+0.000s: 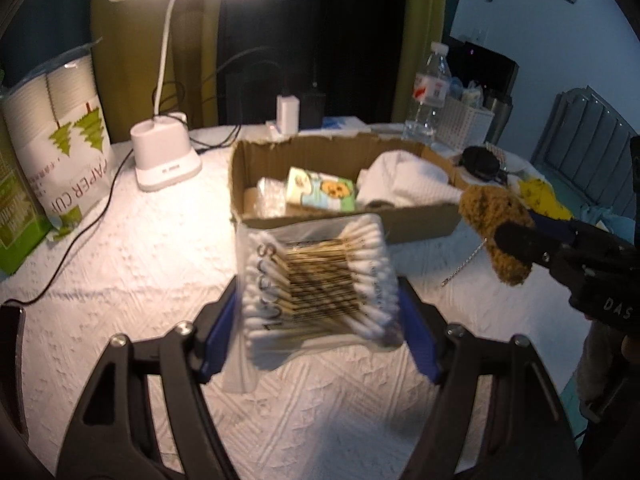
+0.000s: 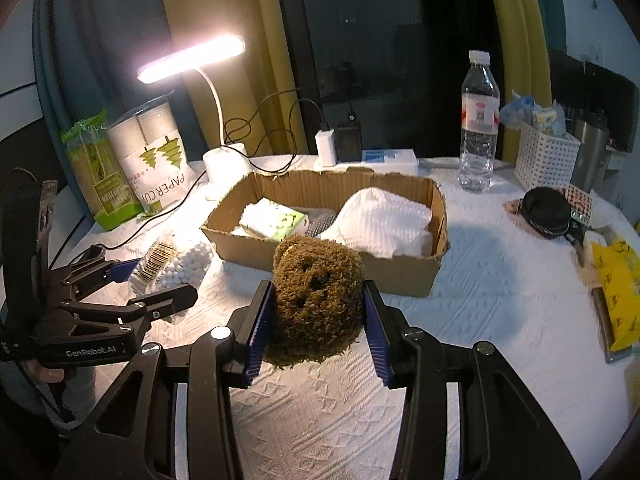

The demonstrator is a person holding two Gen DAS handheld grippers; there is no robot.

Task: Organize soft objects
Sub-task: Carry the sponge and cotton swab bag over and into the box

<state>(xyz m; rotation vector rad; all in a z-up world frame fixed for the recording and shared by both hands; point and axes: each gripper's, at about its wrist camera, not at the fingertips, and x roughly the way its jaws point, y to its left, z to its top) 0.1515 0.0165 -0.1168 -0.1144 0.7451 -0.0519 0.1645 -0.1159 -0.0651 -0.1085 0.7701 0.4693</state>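
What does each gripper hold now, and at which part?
Left gripper: the cotton swab pack, by its two sides. Right gripper: the brown plush toy, by its two sides.

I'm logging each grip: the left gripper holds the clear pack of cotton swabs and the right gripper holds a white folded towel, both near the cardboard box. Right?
Not quite. The right gripper holds a brown fuzzy plush toy, as the right wrist view shows; the white folded towel lies in the open cardboard box. The left gripper does hold the clear pack of cotton swabs.

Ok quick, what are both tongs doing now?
Left tongs: closed on the clear plastic bag of white cotton swabs.
Right tongs: closed on the fuzzy brown plush toy.
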